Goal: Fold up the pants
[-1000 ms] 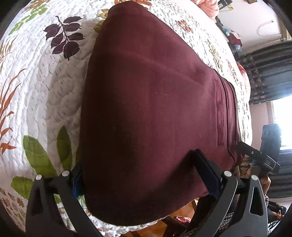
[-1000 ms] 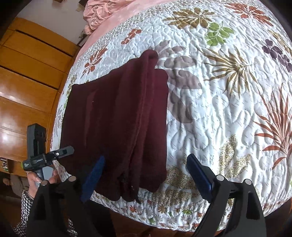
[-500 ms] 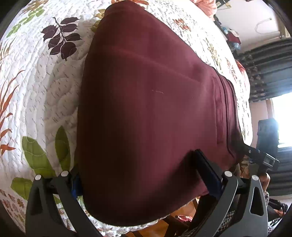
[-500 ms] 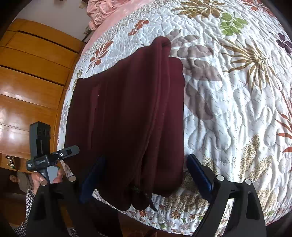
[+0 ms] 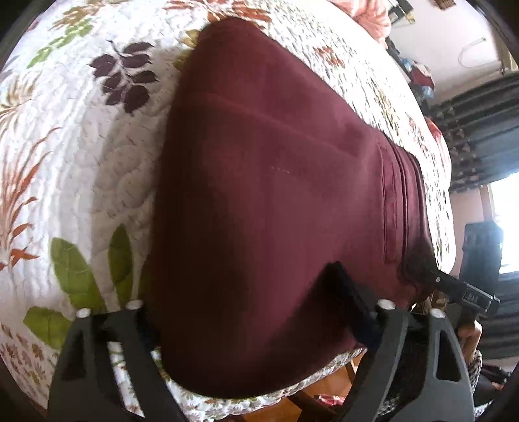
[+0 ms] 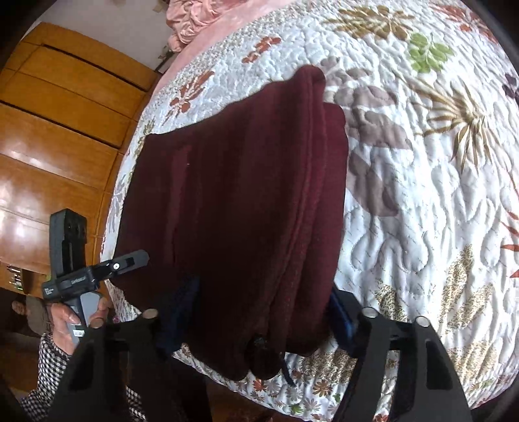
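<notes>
Dark maroon pants (image 5: pixel 275 211) lie folded in a wide stack on the floral quilt (image 5: pixel 65 162), reaching to the near bed edge. My left gripper (image 5: pixel 240 311) is open, its fingers straddling the near edge of the pants. In the right wrist view the pants (image 6: pixel 243 211) show layered edges and a drawstring end hanging at the bottom. My right gripper (image 6: pixel 259 311) is open, with a finger on either side of the layered end of the pants. The left gripper (image 6: pixel 97 272) shows at the left, held by a hand.
The quilt (image 6: pixel 421 194) spreads to the right of the pants. A wooden wardrobe (image 6: pixel 48 130) stands left of the bed. Pink bedding (image 6: pixel 201 19) lies at the far end. Dark curtains (image 5: pixel 480 130) and a bright window are at the right.
Both grippers have moved forward over the near edge of the pants. The right gripper's fingers now straddle the layered end, which was further ahead before. The pants lie as before.
</notes>
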`<action>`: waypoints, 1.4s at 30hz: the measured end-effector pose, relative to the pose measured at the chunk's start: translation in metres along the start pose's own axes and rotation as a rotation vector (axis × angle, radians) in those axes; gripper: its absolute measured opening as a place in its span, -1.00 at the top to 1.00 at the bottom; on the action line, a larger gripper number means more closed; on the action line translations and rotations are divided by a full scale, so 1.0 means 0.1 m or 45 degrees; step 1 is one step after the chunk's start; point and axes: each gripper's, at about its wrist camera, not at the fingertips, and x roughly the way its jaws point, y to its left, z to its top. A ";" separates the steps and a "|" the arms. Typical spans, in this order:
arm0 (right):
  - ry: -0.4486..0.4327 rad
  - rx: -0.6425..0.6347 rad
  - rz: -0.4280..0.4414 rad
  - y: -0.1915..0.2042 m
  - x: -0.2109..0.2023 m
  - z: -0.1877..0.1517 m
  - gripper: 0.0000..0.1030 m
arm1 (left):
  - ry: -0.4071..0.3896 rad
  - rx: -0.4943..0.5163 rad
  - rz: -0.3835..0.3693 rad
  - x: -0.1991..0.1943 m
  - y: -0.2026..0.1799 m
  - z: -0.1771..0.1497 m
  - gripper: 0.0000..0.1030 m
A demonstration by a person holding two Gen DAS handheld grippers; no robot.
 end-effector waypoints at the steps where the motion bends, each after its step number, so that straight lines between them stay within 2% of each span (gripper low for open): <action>1: -0.009 -0.011 0.001 0.00 -0.05 -0.02 -0.23 | -0.009 -0.009 -0.001 -0.04 0.01 -0.01 -0.31; 4: -0.028 -0.011 0.007 0.04 -0.12 -0.02 -0.10 | -0.048 -0.025 -0.026 -0.17 0.02 0.00 0.11; 7: -0.042 0.006 0.029 0.03 -0.17 -0.01 -0.01 | -0.089 0.002 -0.023 -0.25 -0.06 -0.02 0.21; 10: -0.055 0.002 0.040 0.04 -0.26 0.01 0.05 | -0.139 0.011 -0.018 -0.33 -0.14 -0.06 0.25; 13: -0.083 -0.032 0.048 0.10 -0.41 0.06 0.09 | -0.234 0.048 -0.041 -0.48 -0.27 -0.10 0.27; 21: -0.143 -0.128 -0.008 0.23 -0.82 0.27 0.11 | -0.339 0.082 -0.119 -0.66 -0.63 -0.01 0.28; 28: -0.229 -0.185 -0.080 0.28 -1.10 0.54 0.12 | -0.407 0.163 -0.118 -0.71 -1.00 0.29 0.28; 36: -0.368 -0.206 -0.135 0.14 -1.26 1.24 0.13 | -0.518 0.223 -0.072 -0.57 -1.35 0.84 0.28; 40: -0.363 -0.155 -0.168 -0.12 -1.04 1.53 0.14 | -0.478 0.219 -0.029 -0.26 -1.34 1.06 0.27; 42: -0.323 -0.111 -0.185 -0.31 -0.83 1.58 0.13 | -0.396 0.198 0.011 0.01 -1.26 1.12 0.26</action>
